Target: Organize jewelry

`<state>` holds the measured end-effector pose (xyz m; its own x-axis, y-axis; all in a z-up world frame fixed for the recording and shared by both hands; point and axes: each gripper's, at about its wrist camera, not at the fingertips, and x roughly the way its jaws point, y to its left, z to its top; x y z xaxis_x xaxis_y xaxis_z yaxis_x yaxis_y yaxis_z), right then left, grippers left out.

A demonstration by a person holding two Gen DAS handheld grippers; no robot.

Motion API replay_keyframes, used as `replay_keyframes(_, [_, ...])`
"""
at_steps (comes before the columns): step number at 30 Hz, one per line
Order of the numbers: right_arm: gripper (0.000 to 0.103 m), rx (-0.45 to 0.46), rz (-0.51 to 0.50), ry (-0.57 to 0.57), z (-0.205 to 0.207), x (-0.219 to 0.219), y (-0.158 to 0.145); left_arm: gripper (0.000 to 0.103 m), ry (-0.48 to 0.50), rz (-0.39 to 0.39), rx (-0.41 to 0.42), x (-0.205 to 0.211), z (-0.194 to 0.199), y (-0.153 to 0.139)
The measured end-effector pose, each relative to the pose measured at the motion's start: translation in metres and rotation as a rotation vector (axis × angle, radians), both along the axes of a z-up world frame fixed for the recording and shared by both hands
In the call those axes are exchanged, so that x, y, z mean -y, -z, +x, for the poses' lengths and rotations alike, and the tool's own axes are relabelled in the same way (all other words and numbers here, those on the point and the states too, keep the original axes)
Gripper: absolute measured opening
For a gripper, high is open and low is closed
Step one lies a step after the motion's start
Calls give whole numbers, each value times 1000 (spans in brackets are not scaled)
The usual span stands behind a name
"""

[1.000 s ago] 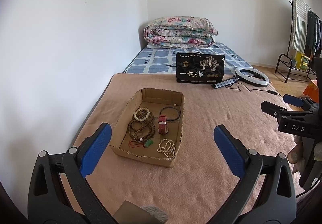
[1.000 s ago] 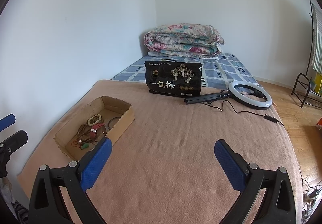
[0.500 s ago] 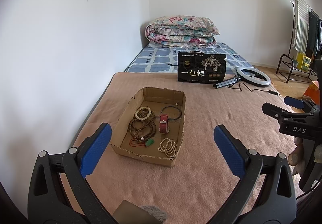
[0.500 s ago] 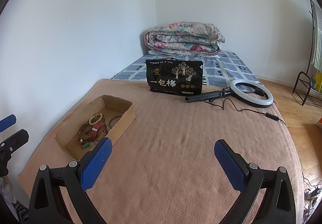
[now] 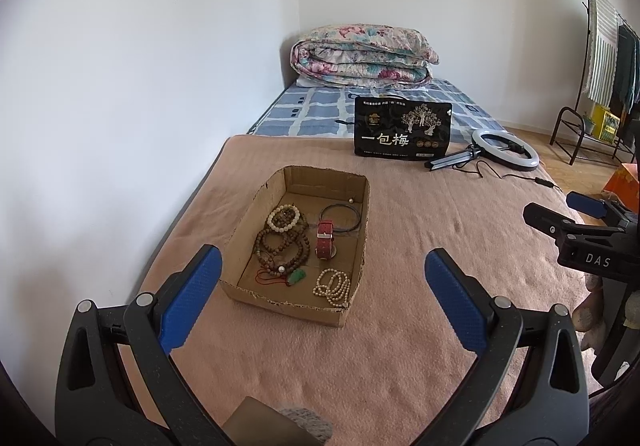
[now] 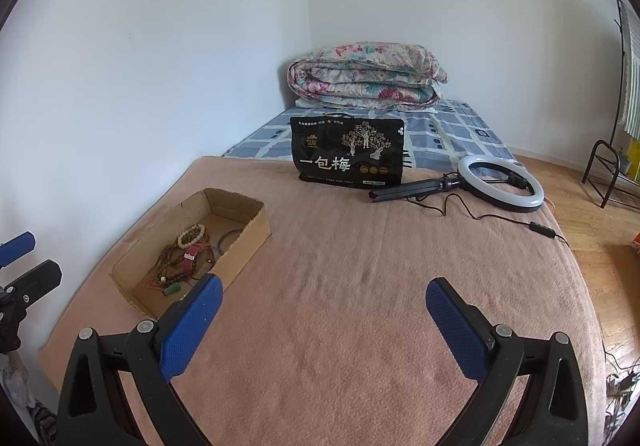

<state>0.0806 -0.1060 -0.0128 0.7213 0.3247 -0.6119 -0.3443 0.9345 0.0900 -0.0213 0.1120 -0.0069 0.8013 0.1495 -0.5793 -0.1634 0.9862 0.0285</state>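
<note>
A shallow cardboard box [image 5: 360, 205] lies on the pink blanket and also shows in the right wrist view [image 6: 256, 230]. Inside it are brown bead strands [image 5: 280, 246], a pale bead bracelet [image 5: 283, 217], a red watch [image 5: 325, 240], a dark thin bangle [image 5: 340, 218], a white pearl strand [image 5: 333, 288] and a green pendant [image 5: 297, 276]. My left gripper [image 5: 320, 300] is open and empty, just short of the box's near edge. My right gripper [image 6: 324, 320] is open and empty, over bare blanket to the right of the box.
A black snack bag [image 5: 402, 131] stands at the blanket's far edge, with a ring light [image 5: 504, 153] and its cable beside it. A folded floral quilt [image 5: 362, 55] lies by the far wall. A white wall runs along the left. A clothes rack [image 5: 600, 57] stands at right.
Both grippers have drifted slightly; the box and bag sit a little differently in each view. Both stay open and empty.
</note>
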Motion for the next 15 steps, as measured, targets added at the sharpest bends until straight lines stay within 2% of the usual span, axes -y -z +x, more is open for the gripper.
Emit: replay_keyframes(15, [103,-9,4,2,-1,0,2,103,-20,-3,-8,2,-8,1])
